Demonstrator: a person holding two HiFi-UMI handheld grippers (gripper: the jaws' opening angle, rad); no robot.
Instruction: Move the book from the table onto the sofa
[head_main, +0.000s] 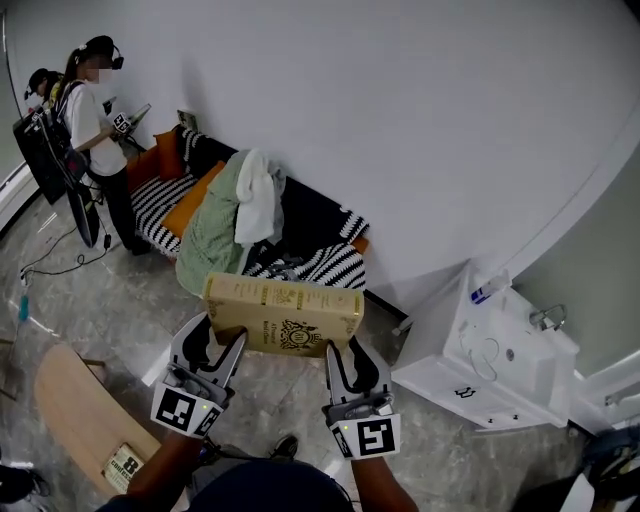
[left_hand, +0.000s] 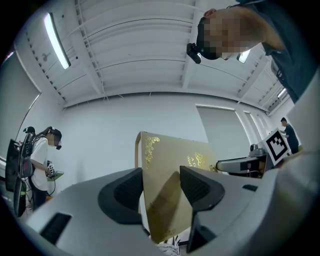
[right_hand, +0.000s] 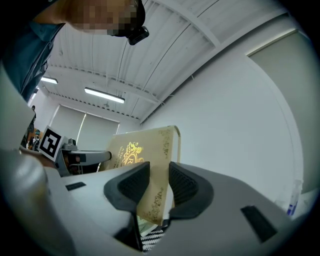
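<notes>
A thick gold book (head_main: 283, 315) with dark ornament on its cover hangs in the air in front of me, held level between both grippers. My left gripper (head_main: 222, 342) is shut on its left end, my right gripper (head_main: 338, 352) on its right end. In the left gripper view the book (left_hand: 172, 180) stands clamped between the dark pads, and the right gripper view shows the book (right_hand: 145, 155) gripped the same way. Just beyond the book stands the black sofa (head_main: 310, 215) with striped cushions, against the white wall.
A green blanket (head_main: 212, 230) and a white cloth (head_main: 258, 195) lie heaped on the sofa, with orange cushions (head_main: 190, 200) beside them. A wooden table (head_main: 70, 405) is at lower left. A white cabinet (head_main: 490, 360) stands at right. A person (head_main: 92, 120) stands by the sofa's far end.
</notes>
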